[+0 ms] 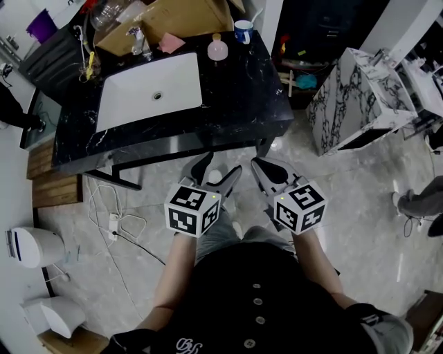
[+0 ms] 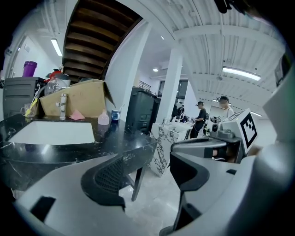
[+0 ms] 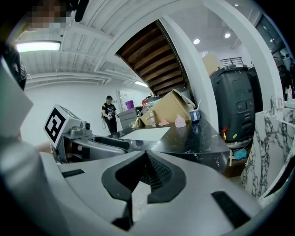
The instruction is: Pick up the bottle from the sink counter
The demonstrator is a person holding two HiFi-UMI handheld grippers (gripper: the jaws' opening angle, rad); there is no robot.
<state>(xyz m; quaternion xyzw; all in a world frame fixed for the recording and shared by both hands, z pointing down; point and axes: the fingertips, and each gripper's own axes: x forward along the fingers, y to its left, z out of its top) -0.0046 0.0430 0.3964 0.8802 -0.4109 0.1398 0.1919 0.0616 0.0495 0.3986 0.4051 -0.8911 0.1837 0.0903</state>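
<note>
Pink bottle (image 1: 217,48) on counter (image 1: 235,90) is far ahead of both claws, so reach fwd w/ the spread left claw (image 1: 220,169), level w/ its body; right claw (image 1: 259,167) is pressed together, empty.

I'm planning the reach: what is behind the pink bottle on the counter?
A blue-and-white mug stands just behind the bottle, toward the right and apart from it. A cardboard box lies behind-left. Whatever lies past the box is hidden.
</note>
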